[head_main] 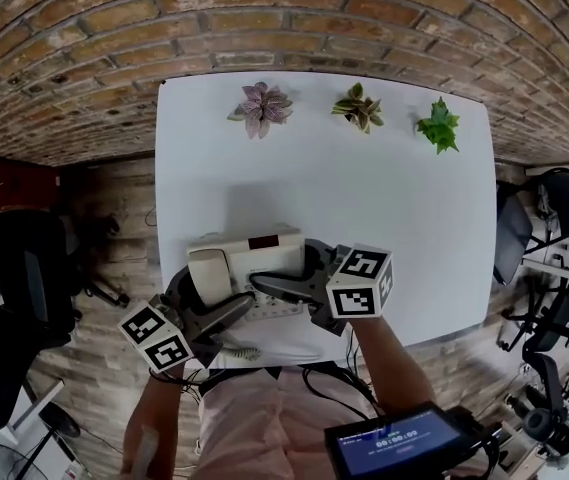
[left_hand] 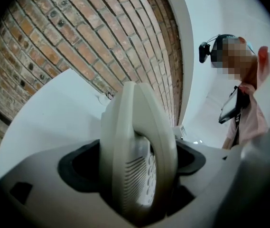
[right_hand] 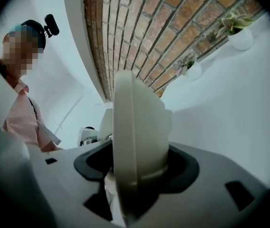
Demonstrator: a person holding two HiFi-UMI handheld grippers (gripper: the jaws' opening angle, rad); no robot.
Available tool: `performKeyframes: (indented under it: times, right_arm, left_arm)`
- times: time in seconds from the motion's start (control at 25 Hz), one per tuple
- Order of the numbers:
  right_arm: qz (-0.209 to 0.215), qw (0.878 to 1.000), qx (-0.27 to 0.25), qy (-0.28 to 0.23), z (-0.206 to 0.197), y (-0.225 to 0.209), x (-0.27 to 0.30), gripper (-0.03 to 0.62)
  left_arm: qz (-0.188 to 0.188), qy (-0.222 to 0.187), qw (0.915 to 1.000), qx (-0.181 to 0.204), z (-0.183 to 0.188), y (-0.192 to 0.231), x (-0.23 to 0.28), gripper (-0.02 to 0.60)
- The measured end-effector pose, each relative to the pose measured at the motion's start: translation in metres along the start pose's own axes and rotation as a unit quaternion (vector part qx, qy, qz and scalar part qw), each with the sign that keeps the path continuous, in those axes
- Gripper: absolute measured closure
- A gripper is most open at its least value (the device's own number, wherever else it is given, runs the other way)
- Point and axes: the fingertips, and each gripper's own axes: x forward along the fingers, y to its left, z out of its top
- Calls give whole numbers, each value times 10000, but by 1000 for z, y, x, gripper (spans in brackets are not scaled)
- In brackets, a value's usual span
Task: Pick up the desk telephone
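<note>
1 desk telephone (head_main: 245, 266) | 2 grippers: left gripper (head_main: 230, 315), right gripper (head_main: 276, 288), each clamping it | 3 plants (head_main: 359, 108) along table (head_main: 404, 218) far edge

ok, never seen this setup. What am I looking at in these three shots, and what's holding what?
There is no robot here. A person holds a two-jaw gripper in each hand, and the marker cubes are part of those grippers. The head view comes from a camera on the person's head, looking down at a white table. The two gripper views come from cameras riding on each gripper, looking along its jaws. Three potted plants stand along the table's far edge, and a cream desk telephone sits near the person. The left gripper and the right gripper are each shut on one side of it. I cannot tell whether it has left the table.
</note>
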Motion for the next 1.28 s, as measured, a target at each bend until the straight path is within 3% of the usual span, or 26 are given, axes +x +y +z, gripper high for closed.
performKeyframes:
  times: [0.36,0.88,1.28]
  right_arm:
    - [25,9996,-160,-245,17,28,-23,318]
    - [102,9923,-943,-796,72,121,-70,318]
    - [145,9858,-1325,-1020,92,170,-101,319]
  left_arm:
    - [-100,-33,9997,237,18,-36,0,129]
    - [-323,-236,9927,1139,75,-136,-17,129]
    - [-380,-318,9868,1542,96,-191,-24,127]
